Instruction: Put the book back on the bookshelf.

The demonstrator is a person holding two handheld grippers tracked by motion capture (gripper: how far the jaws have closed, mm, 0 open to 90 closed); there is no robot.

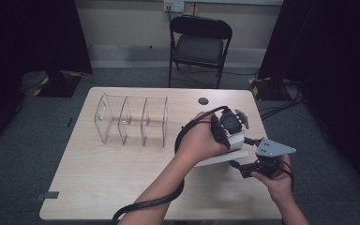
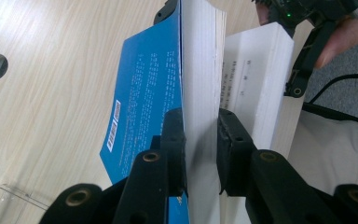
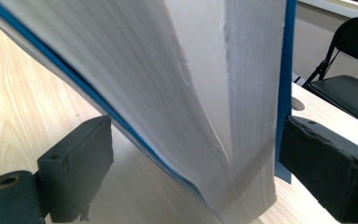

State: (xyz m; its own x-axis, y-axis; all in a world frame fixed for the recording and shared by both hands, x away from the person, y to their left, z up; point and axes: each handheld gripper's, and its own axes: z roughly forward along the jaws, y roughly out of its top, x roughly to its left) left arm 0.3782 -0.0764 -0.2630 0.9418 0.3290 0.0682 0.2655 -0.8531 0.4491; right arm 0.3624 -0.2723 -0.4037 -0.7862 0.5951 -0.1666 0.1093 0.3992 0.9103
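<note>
The left gripper point(image 2: 200, 149) clamps the page block of a blue-covered paperback book point(image 2: 144, 98) at the table's point(image 1: 98, 187) right edge; the right gripper's point(image 3: 191, 158) jaws stand apart around the book's splayed pages, one pad touching the cover. A clear acrylic divider rack point(image 1: 131, 121) stands well to the left.

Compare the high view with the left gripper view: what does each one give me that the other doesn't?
High view alone: the clear acrylic three-slot rack on the pale wooden table, and the black folding chair behind it. Left gripper view alone: the left gripper with its pads pressed on a wad of white pages of the blue-covered paperback book, plus the cover's barcode. Both: the book, the right gripper beside it, and the table's dark round hole.
</note>
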